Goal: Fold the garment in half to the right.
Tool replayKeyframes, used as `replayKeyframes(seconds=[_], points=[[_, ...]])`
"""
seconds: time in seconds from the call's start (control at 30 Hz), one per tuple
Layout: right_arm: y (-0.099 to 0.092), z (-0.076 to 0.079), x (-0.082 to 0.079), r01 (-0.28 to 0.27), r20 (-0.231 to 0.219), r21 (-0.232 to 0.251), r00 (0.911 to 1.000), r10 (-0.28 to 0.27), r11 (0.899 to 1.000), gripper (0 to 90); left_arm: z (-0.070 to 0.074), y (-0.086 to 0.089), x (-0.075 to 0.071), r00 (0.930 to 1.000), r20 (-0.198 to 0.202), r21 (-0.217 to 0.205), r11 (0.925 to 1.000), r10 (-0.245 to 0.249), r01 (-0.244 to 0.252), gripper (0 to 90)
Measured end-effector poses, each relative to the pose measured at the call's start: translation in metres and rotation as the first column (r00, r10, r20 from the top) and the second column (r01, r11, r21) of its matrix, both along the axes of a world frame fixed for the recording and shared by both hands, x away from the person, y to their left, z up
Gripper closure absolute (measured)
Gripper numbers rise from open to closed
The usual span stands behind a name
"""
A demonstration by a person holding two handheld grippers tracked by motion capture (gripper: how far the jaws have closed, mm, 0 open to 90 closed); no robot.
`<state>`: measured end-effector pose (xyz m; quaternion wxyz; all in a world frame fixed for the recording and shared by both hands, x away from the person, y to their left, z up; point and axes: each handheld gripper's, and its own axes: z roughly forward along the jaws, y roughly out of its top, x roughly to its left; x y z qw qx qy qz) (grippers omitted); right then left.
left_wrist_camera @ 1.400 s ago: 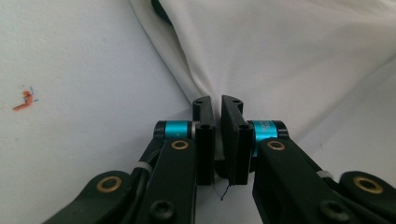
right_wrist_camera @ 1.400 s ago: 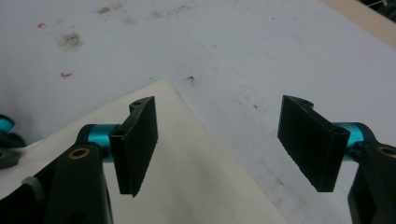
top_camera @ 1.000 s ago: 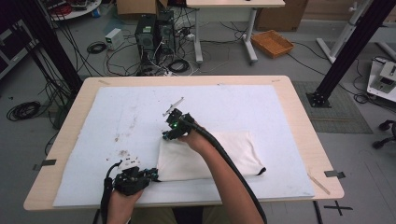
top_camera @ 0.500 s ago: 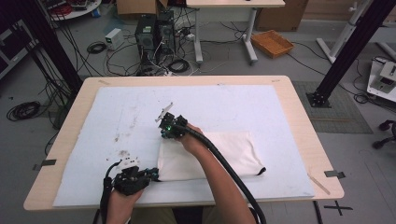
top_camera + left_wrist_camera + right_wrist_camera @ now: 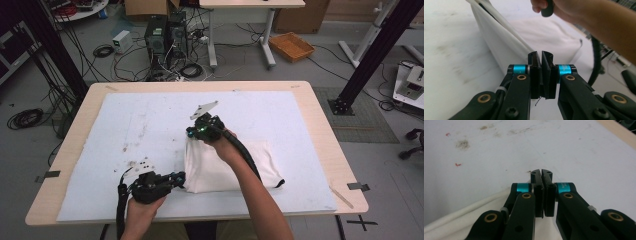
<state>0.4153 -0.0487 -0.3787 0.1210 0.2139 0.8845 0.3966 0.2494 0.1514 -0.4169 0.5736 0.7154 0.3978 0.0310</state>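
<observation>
A white folded cloth lies on the white mat, right of centre near the front. My left gripper is at the cloth's near left corner, jaws shut on the cloth edge, which rises taut away from the left gripper. My right gripper is at the far left corner, tilted down, jaws pressed together with the cloth bunched just under and behind the right gripper. The person's right hand shows beyond the lifted edge.
The mat carries dark stains left of the cloth and covers most of the wooden table. Behind the table the floor holds computer towers, loose cables and an orange basket.
The right gripper has shifted at the cloth's far left corner and tipped, its grey plate now pointing up. The left gripper has risen slightly, and the cloth's left edge is lifted between them.
</observation>
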Motion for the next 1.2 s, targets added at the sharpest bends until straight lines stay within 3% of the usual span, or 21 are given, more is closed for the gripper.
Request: replayKeyframes(seconds=[0.03,0.1,0.13,0.23,0.47,0.73,1.2], points=[[0.000,0.000,0.000,0.000,0.000,0.000,1.0000,0.000,1.000,89.6,0.000,0.000,0.000,1.0000,0.000,0.000,1.0000,0.000,0.000,85.4],[-0.022,0.006,-0.002,0.023,0.008,0.032,0.9997,-0.023,0.999,89.6,0.006,-0.013,0.003,0.9998,0.004,0.011,0.9998,-0.019,0.019,85.4],[-0.022,0.006,-0.002,0.023,0.008,0.032,0.9997,-0.023,0.999,89.6,0.008,-0.019,0.005,0.9995,0.006,0.023,0.9993,-0.030,0.030,85.4],[-0.046,0.007,-0.004,0.052,0.006,0.063,0.9986,-0.053,0.997,89.6,0.017,-0.040,0.011,0.9985,0.014,0.045,0.9976,-0.053,0.052,85.4],[-0.079,0.008,-0.007,0.097,0.012,0.105,0.9950,-0.099,0.990,89.6,0.027,-0.071,0.020,0.9954,0.027,0.068,0.9936,-0.092,0.090,85.4],[-0.136,0.000,-0.007,0.197,-0.023,0.160,0.9803,-0.196,0.967,89.5,0.032,-0.122,0.040,0.9867,-0.007,0.066,0.9845,-0.162,0.162,85.4],[-0.179,-0.016,-0.004,0.266,-0.053,0.177,0.9640,-0.260,0.948,89.5,0.023,-0.195,0.062,0.9689,-0.078,0.134,0.9606,-0.235,0.244,85.4]])
